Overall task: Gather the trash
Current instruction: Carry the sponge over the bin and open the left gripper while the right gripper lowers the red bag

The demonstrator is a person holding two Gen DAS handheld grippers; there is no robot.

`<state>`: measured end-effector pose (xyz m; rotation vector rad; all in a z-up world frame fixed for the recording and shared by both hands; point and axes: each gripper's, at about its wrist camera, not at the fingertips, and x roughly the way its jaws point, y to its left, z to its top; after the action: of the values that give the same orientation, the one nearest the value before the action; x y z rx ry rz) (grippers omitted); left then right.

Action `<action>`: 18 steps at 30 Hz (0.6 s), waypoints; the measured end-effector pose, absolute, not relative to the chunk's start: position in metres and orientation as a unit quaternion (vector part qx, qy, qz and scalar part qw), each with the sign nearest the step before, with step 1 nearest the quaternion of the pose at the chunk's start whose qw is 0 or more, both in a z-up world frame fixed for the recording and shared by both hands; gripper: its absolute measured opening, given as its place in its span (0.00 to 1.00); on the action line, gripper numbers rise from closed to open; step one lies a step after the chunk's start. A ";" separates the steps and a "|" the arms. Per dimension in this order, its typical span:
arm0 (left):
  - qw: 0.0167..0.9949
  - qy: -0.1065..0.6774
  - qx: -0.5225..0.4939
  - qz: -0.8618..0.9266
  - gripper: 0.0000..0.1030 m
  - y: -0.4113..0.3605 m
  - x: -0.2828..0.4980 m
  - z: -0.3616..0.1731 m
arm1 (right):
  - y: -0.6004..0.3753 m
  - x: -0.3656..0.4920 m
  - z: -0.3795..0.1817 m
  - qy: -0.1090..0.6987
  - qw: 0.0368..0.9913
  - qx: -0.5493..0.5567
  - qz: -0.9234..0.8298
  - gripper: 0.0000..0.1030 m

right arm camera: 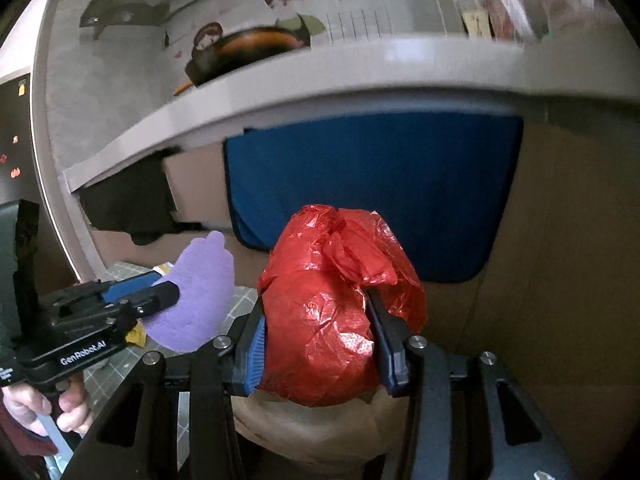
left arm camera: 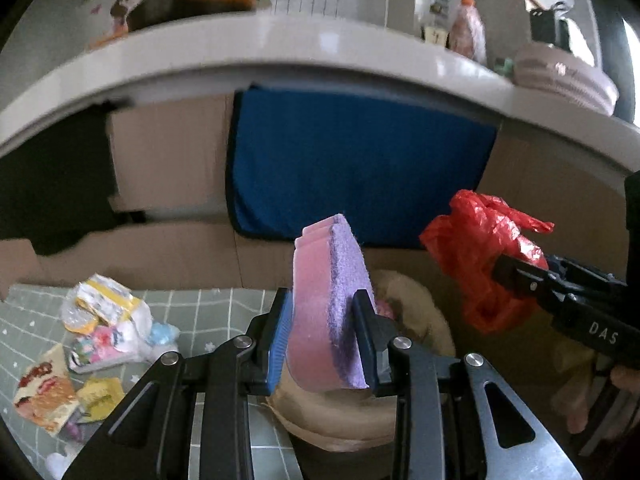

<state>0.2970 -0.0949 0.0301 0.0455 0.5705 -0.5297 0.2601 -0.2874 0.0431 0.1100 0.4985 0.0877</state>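
My left gripper (left arm camera: 322, 312) is shut on a pink and purple sponge (left arm camera: 328, 300), held upright above a tan paper bag (left arm camera: 404, 312). My right gripper (right arm camera: 316, 320) is shut on a crumpled red plastic bag (right arm camera: 336, 312), held above the same tan bag (right arm camera: 312, 424). The red bag also shows at the right of the left wrist view (left arm camera: 480, 260), and the sponge at the left of the right wrist view (right arm camera: 200, 296). A pile of crumpled wrappers (left arm camera: 100, 320) lies on the green grid mat (left arm camera: 208, 320) to the left.
A white counter edge (left arm camera: 280, 48) runs above, with bottles (left arm camera: 466, 28) and a bowl (left arm camera: 560, 76) on it. A blue cloth (left arm camera: 360, 160) hangs below the counter against brown cardboard (left arm camera: 168, 152). A pan (right arm camera: 248, 48) sits on the counter.
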 end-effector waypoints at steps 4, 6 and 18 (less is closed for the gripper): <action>0.917 0.305 0.017 -0.257 0.31 -0.101 0.315 0.014 | -0.292 0.281 0.020 0.272 0.959 0.064 0.046 0.41; 0.912 0.317 0.015 -0.258 0.31 -0.103 0.324 0.007 | -0.294 0.290 0.011 0.283 0.955 0.072 0.049 0.41; 0.851 0.398 -0.056 -0.337 0.54 -0.106 0.377 -0.036 | -0.309 0.331 -0.023 0.321 0.939 0.113 0.055 0.54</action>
<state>0.3769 -0.1056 -0.0360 -0.1179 0.8385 -0.7102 0.3315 -0.3089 -0.0233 0.2313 0.6557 0.1129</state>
